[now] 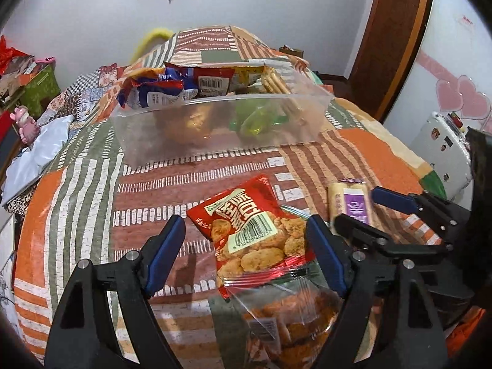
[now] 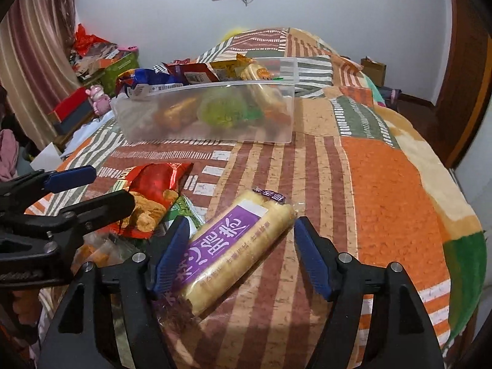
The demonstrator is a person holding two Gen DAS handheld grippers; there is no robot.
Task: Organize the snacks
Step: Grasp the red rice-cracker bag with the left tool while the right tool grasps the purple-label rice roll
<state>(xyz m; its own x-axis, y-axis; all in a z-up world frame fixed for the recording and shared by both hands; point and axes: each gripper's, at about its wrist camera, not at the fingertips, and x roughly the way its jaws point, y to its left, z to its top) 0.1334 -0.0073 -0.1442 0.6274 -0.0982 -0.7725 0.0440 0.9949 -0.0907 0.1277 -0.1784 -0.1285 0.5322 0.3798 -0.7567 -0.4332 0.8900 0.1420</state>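
1. The left wrist view alone shows a clear packet of orange-brown snacks (image 1: 283,323) lying under the near end of the red snack bag (image 1: 249,230); the right wrist view shows only a blurred corner of it behind the other tool.
2. The right wrist view alone shows the full length of the purple-labelled roll of biscuits (image 2: 227,246); in the left view only its far end appears, at 2 o'clock from the red bag.
3. Counted: two loose packets plus the clear one on the bed's patchwork blanket (image 2: 384,184), and one clear plastic bin (image 1: 215,129) at 12 o'clock holding several packets, too jumbled to count.
4. The left tongs (image 1: 246,249) stand released, their blue pads either side of the red bag, the right-hand pad close to its edge.
5. The right tongs (image 2: 243,252) are released too; the left-hand pad lies against the roll, the other stands apart.
6. The roll's long axis runs from 7 to 1 o'clock in the right view.
7. The red bag's long axis runs from 5 to 11 o'clock in the left view.
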